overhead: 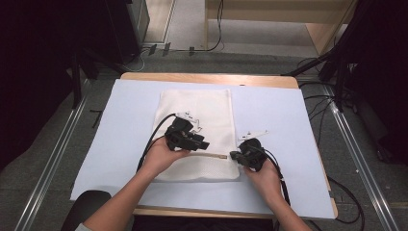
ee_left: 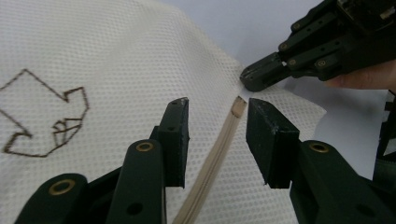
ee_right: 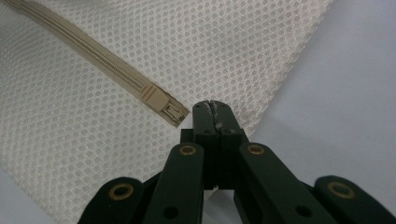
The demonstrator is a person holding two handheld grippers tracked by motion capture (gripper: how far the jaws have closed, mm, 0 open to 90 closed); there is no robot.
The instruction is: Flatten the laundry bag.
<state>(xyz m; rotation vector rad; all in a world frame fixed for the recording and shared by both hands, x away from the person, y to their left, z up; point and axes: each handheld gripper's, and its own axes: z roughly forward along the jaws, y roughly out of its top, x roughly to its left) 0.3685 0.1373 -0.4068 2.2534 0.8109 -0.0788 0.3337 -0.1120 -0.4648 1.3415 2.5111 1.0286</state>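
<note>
Mesh fabric of a white zippered bag (overhead: 197, 130) lies flat at the middle of the table (overhead: 288, 106), on a pale blue sheet (overhead: 130, 120), with a brown outline drawing (ee_left: 46, 116) printed on it. A beige zipper (ee_right: 93, 51) runs across the bag's near part, its closed end pointing toward 3 o'clock in the high view, close to the bag's right edge. The left hand-held gripper (ee_left: 217, 135) hovers over that zipper with its jaws wide apart, one on each side of the tape, gripping nothing. The right hand-held gripper (ee_right: 213, 108) sits at the bag's 4 o'clock corner, jaws pressed together right at the fabric's edge just beside the zipper end; whether they pinch the mesh, I cannot tell. Both hands enter from 6 o'clock, each trailing a black cable (overhead: 149, 144).
</note>
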